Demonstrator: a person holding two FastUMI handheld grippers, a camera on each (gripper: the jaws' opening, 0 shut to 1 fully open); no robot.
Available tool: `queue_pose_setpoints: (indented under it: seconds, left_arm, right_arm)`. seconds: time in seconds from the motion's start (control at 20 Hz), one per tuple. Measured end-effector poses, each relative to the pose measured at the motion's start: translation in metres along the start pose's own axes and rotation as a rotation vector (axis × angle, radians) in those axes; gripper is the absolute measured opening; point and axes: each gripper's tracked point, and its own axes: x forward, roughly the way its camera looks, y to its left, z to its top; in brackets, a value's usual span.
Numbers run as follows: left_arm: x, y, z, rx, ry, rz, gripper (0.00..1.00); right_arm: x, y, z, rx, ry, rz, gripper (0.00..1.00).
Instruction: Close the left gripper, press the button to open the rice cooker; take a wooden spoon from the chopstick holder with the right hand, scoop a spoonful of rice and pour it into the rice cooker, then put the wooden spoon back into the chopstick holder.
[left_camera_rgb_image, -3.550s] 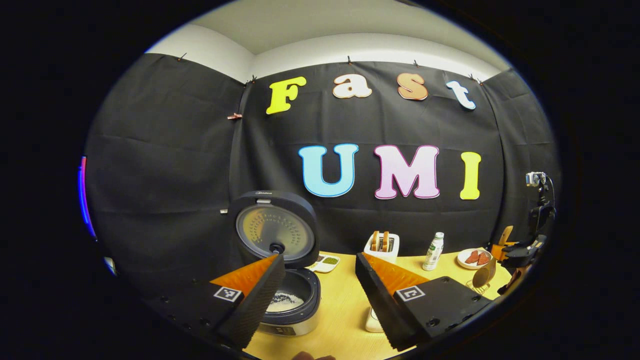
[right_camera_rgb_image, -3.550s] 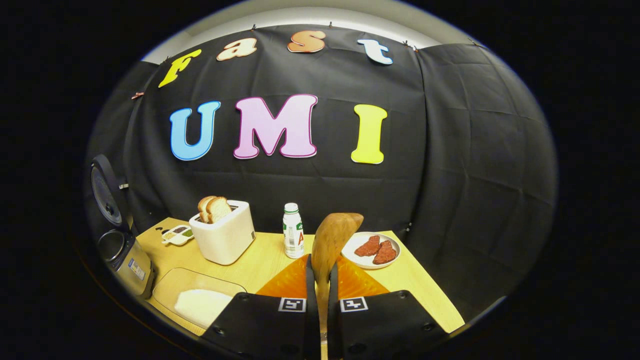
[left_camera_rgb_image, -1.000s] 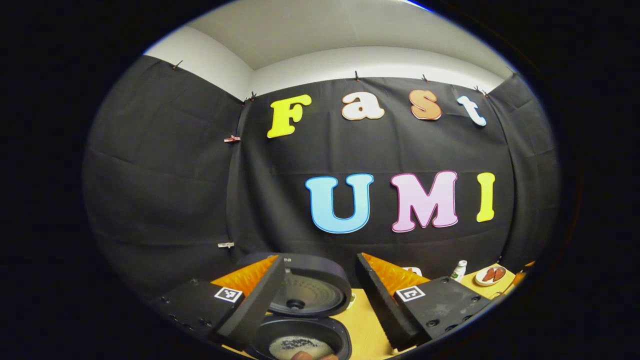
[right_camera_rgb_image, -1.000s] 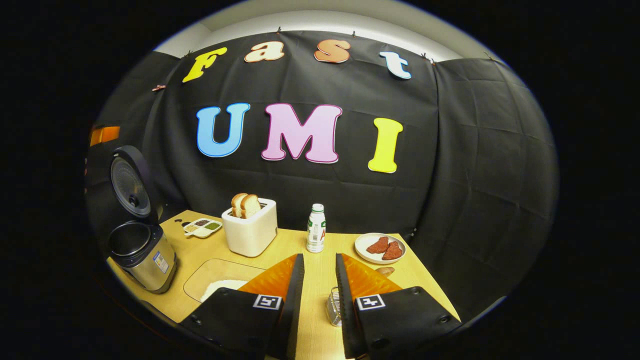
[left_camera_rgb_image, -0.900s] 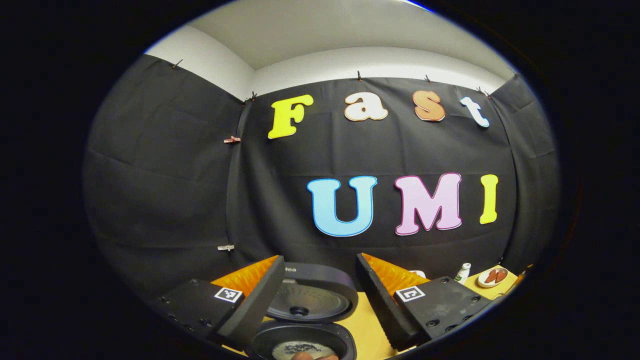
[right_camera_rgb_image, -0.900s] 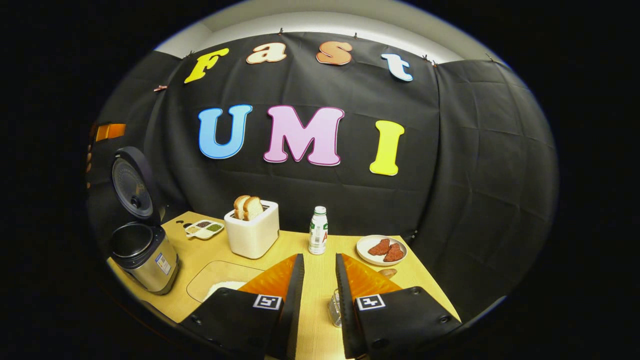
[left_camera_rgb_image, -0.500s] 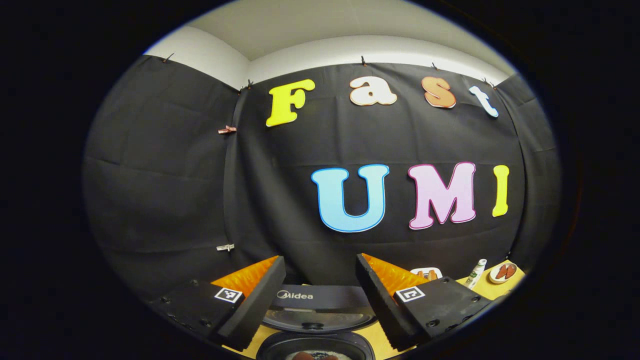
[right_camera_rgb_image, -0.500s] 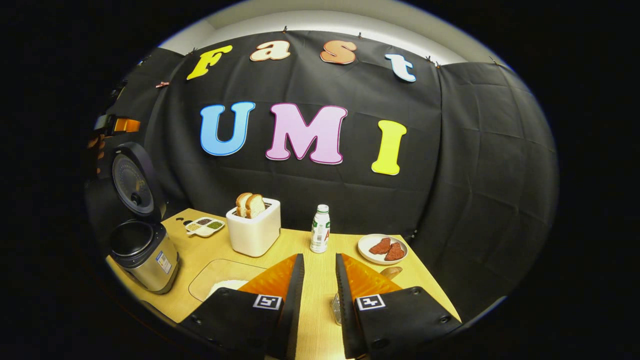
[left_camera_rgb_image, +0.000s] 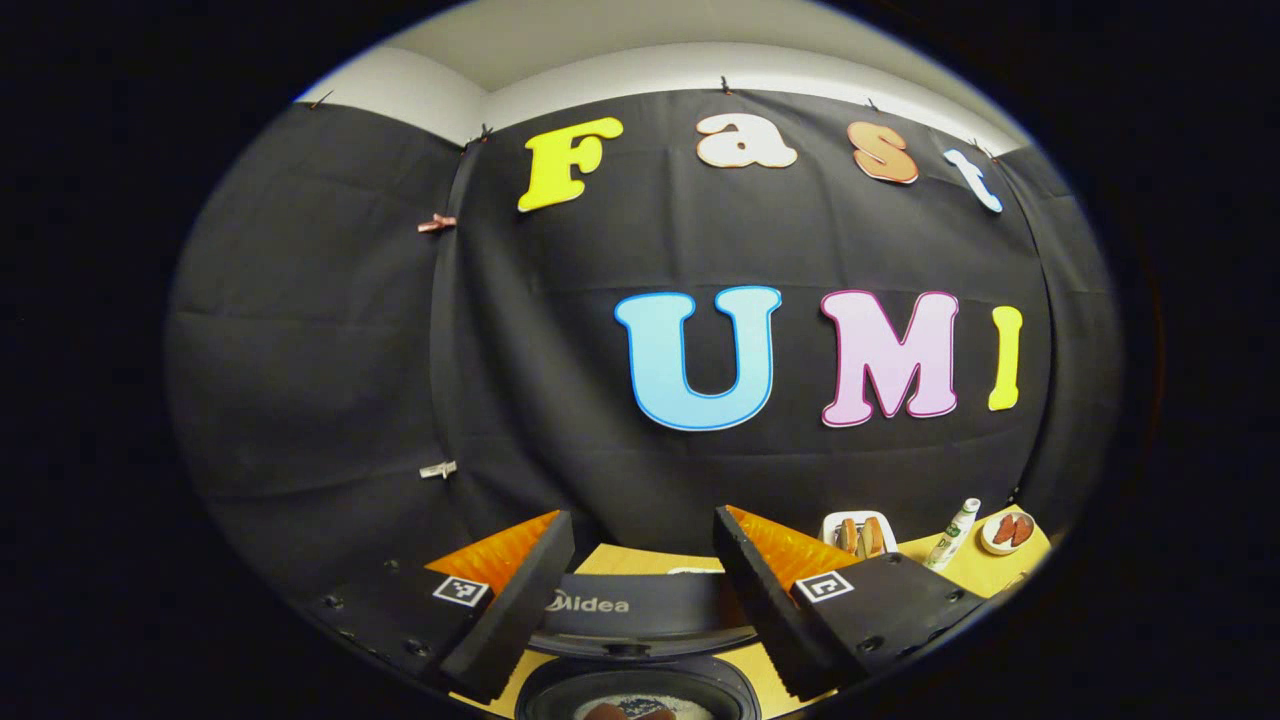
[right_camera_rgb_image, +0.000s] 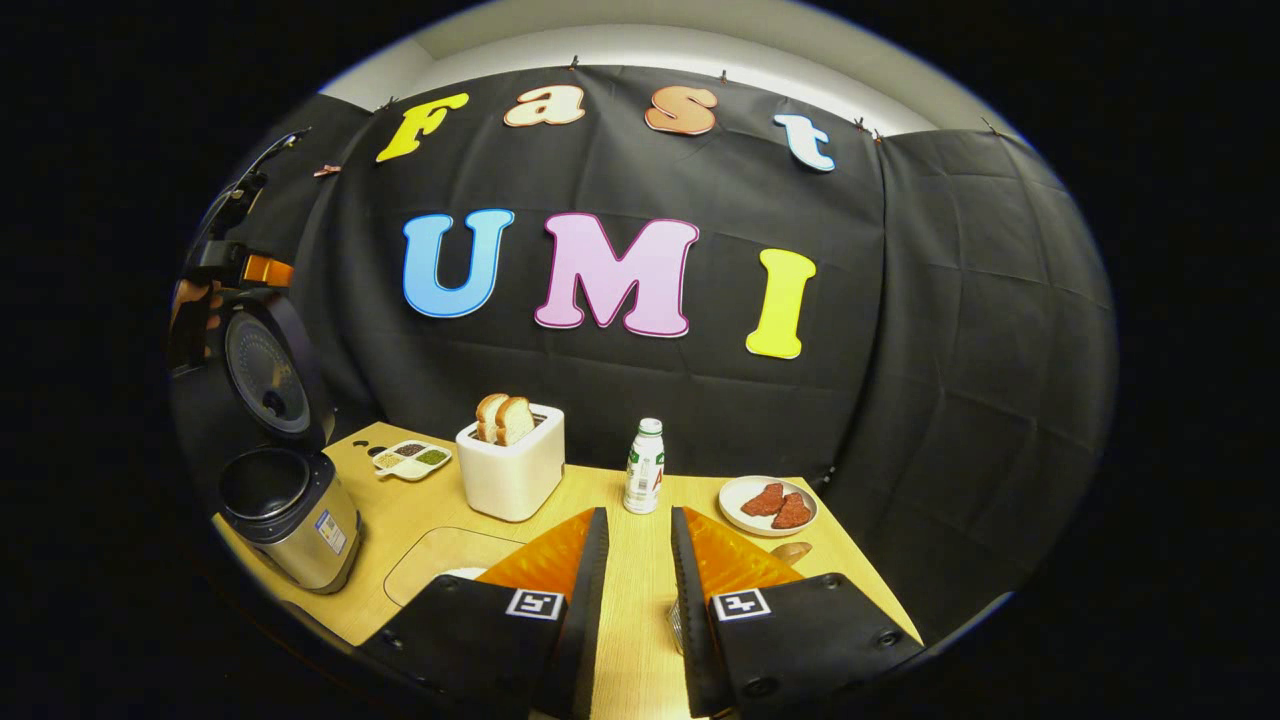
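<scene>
The rice cooker (right_camera_rgb_image: 292, 518) stands at the table's left end with its lid (right_camera_rgb_image: 266, 375) raised. My left gripper (right_camera_rgb_image: 236, 268), held by a hand, hovers just above the lid's top edge. In the left gripper view that lid's edge (left_camera_rgb_image: 640, 606) lies just below the left gripper (left_camera_rgb_image: 642, 520), which is open and holds nothing; the pot with rice (left_camera_rgb_image: 640, 702) is underneath. My right gripper (right_camera_rgb_image: 638, 515) is open and empty above the table. The wire chopstick holder (right_camera_rgb_image: 673, 622) peeks out beside its right finger, and the wooden spoon's bowl (right_camera_rgb_image: 790, 550) shows behind.
A tray with rice (right_camera_rgb_image: 432, 560) lies in front of the cooker. Behind stand a toaster with bread (right_camera_rgb_image: 512, 470), a small sectioned dish (right_camera_rgb_image: 412, 458), a bottle (right_camera_rgb_image: 645, 467) and a plate of meat (right_camera_rgb_image: 768, 505). The wooden table (right_camera_rgb_image: 620, 640) ends near the right wall.
The right gripper has let go of the spoon it held 3.5 s ago and drawn back slightly. The left gripper has moved in over the raised lid's top edge.
</scene>
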Motion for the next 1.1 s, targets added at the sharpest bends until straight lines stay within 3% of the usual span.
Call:
queue_pose_setpoints:
  seconds: [0.3, 0.65, 0.95, 1.1]
  left_arm:
    - [-0.016, 0.001, -0.009, 0.023, -0.009, 0.002, 0.98]
    - [-0.076, -0.001, -0.041, 0.001, -0.013, 0.017, 0.98]
    - [-0.135, -0.013, -0.104, 0.055, 0.004, 0.054, 0.99]
    - [-0.155, -0.011, -0.14, 0.003, 0.03, 0.081, 0.99]
  right_arm:
    - [-0.003, 0.002, 0.0, 0.019, 0.005, 0.013, 0.4]
    - [-0.016, 0.008, 0.008, 0.006, -0.023, 0.047, 0.4]
    - [-0.031, 0.022, 0.004, -0.004, -0.021, 0.09, 0.4]
    - [-0.038, 0.03, -0.005, -0.015, -0.003, 0.112, 0.4]
